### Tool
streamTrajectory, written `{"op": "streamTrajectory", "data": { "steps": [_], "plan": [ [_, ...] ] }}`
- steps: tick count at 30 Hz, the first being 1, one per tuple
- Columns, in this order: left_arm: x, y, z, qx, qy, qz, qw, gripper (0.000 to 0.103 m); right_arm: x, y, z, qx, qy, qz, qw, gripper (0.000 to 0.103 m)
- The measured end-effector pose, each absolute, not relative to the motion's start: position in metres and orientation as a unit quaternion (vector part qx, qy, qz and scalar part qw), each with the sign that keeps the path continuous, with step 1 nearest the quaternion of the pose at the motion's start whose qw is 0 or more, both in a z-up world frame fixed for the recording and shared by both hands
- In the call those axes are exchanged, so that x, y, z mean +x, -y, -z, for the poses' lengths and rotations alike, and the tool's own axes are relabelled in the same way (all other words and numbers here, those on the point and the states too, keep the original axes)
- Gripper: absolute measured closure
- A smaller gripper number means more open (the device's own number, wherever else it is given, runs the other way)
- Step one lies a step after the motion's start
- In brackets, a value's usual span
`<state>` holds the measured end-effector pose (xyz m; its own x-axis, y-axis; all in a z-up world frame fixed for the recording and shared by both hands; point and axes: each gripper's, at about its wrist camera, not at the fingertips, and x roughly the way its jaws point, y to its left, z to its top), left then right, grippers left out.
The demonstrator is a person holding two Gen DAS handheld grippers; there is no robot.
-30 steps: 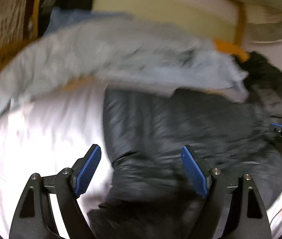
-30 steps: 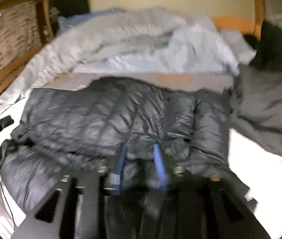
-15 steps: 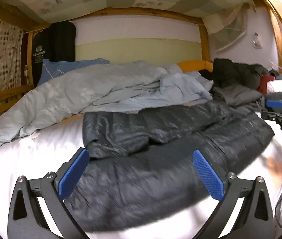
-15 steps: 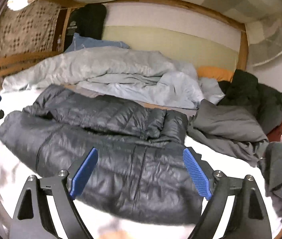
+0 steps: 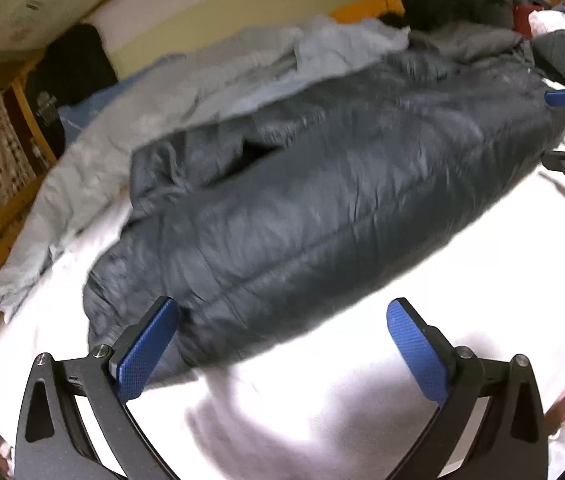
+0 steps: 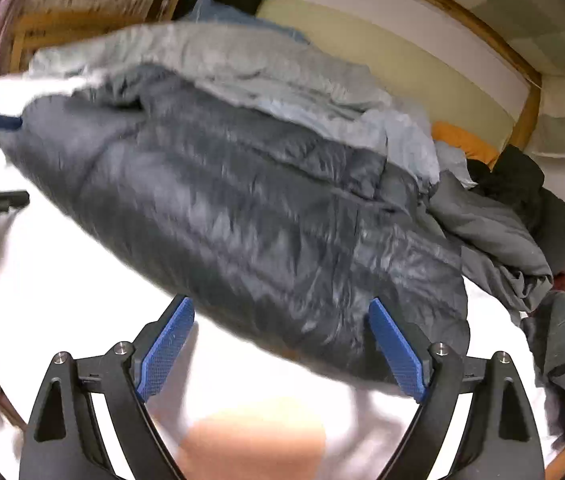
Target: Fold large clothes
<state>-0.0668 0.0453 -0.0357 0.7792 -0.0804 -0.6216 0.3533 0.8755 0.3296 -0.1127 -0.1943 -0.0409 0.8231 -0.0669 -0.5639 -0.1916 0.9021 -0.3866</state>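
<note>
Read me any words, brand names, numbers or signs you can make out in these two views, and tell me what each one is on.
Black bag against the headboard, left wrist view: a pale logo with lines of lettering, too blurred to read.
Small tag on the checked cloth overhead, left wrist view: too small to read.
Dark puffer jacket, grey duvet, both hand-held grippers: no text visible.
Nothing else legible.

Motion blur smears the dark grey quilted puffer jacket (image 5: 322, 200), so its seams, zip and sleeves cannot be told apart. The pale grey rumpled duvet (image 5: 186, 92) behind it is blurred too, its far part hidden by the jacket. A soft orange-tan smear (image 6: 254, 436) at the right view's bottom edge is unidentifiable. Print on the black hanging bag (image 5: 62, 80) is unreadable.
</note>
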Motion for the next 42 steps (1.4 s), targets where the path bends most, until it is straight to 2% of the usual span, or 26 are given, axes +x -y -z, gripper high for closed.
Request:
{"op": "streamTrajectory", "data": {
  "steps": [13,17,18,20,22,23,24,25,26,27,30,34,39,42],
  "plan": [
    [-0.050,-0.050,0.041,0.217,-0.296,0.085,0.926,0.000,-0.097,0.196,0.055,-0.243,-0.301,0.029,0.922,0.012],
    [-0.047,-0.051,0.041,0.210,-0.297,0.085,0.928,0.010,-0.088,0.201,0.050,-0.221,-0.311,0.032,0.924,0.013],
    [-0.045,-0.053,0.040,0.204,-0.301,0.087,0.927,0.010,-0.087,0.202,0.050,-0.216,-0.312,0.030,0.925,0.014],
    [-0.043,-0.057,0.039,0.192,-0.306,0.088,0.928,0.012,-0.086,0.206,0.049,-0.206,-0.317,0.028,0.925,0.030],
    [-0.043,-0.058,0.038,0.195,-0.303,0.078,0.930,0.020,-0.085,0.210,0.050,-0.196,-0.322,0.029,0.926,0.037],
    [-0.044,-0.058,0.038,0.198,-0.300,0.072,0.930,0.030,-0.085,0.211,0.049,-0.192,-0.322,0.029,0.926,0.043],
    [-0.045,-0.058,0.037,0.201,-0.297,0.064,0.931,0.045,-0.086,0.213,0.049,-0.189,-0.322,0.031,0.927,0.048],
    [-0.045,-0.060,0.036,0.202,-0.295,0.055,0.932,0.054,-0.087,0.214,0.048,-0.185,-0.320,0.034,0.928,0.057],
    [-0.044,-0.062,0.035,0.199,-0.297,0.051,0.933,0.073,-0.089,0.215,0.046,-0.177,-0.319,0.033,0.930,0.062],
    [-0.043,-0.066,0.033,0.188,-0.303,0.054,0.933,0.081,-0.090,0.217,0.044,-0.168,-0.317,0.031,0.933,0.065],
    [-0.047,-0.074,0.025,0.161,-0.297,0.062,0.939,0.086,-0.099,0.219,0.033,-0.142,-0.305,0.029,0.941,0.070],
    [-0.060,-0.075,0.011,0.164,-0.275,0.056,0.946,0.088,-0.110,0.213,0.024,-0.150,-0.297,0.028,0.943,0.074],
    [-0.074,-0.082,-0.002,0.146,-0.271,0.056,0.950,0.088,-0.125,0.211,0.014,-0.124,-0.301,0.028,0.945,0.074],
    [-0.083,-0.090,-0.008,0.120,-0.295,0.061,0.946,0.088,-0.140,0.207,0.006,-0.118,-0.307,0.023,0.944,0.074]
  ]
}}
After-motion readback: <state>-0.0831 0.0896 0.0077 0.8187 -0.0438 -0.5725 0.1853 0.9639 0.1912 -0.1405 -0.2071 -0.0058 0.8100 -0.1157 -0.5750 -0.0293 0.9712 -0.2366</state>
